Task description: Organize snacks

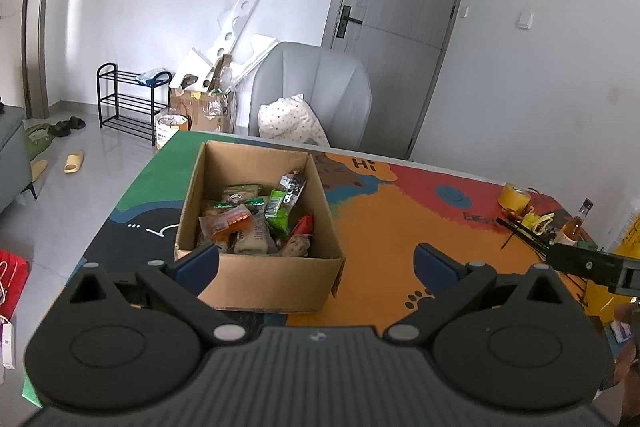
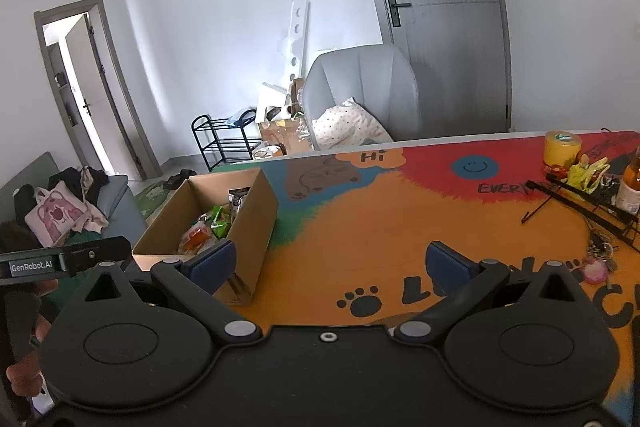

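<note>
Your left tongs (image 1: pixel 316 261) and right tongs (image 2: pixel 332 263) gaped empty; snacks (image 1: pixel 256 219) filled the box (image 1: pixel 260 279) ahead; none remained on the tabletop (image 1: pixel 392 227).

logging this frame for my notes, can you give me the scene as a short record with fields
surface: table with a colourful printed cover
container: open cardboard box on the table's left part
contents: mixed wrapped snacks piled inside the box
left gripper: jaws open, empty, just short of the box's near wall
right gripper: jaws open, empty, over the orange area right of the box
far right clutter: yellow tape roll, bottle, black wire rack
behind table: grey chair holding a dotted pillow
</note>
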The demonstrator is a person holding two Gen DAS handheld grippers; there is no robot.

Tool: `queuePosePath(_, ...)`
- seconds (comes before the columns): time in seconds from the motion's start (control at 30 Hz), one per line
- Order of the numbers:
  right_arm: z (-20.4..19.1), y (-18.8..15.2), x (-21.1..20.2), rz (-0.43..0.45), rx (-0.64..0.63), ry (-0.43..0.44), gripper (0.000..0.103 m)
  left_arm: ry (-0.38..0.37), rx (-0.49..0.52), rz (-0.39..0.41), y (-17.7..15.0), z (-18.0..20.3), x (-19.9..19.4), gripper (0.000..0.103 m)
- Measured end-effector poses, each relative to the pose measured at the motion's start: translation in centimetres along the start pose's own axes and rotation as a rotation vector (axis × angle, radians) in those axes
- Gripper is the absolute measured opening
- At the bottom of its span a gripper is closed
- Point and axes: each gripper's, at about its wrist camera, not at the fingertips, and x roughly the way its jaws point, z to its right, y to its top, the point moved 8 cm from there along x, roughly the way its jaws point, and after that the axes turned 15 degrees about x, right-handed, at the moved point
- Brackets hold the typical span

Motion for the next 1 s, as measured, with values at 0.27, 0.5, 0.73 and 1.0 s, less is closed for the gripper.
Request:
queuePosePath(0.27, -0.18, -0.06, -0.80, 0.005, -0.010, -0.017, 0.103, -0.006, 0.029, 0.017, 0.24, 0.55, -1.01, 0.103)
queuePosePath(0.5, -0.63, -0.34, -0.85, -0.004, -0.020, -0.012, 0.103, -0.006, 0.047, 0.003, -0.19, 0.68, -0.72, 0.103)
queuePosePath(0.73, -0.55, -0.48, -0.84, -0.013, -0.023, -0.012, 0.103, -0.006, 0.049, 0.000, -0.19, 0.66, -0.57, 0.103)
queuePosePath(1.0, -0.65, -0.48, -0.88, -0.017, -0.027, -0.009, 0.103, -0.003, 0.062, 0.002, -0.21, 0.62, -0.89, 0.103)
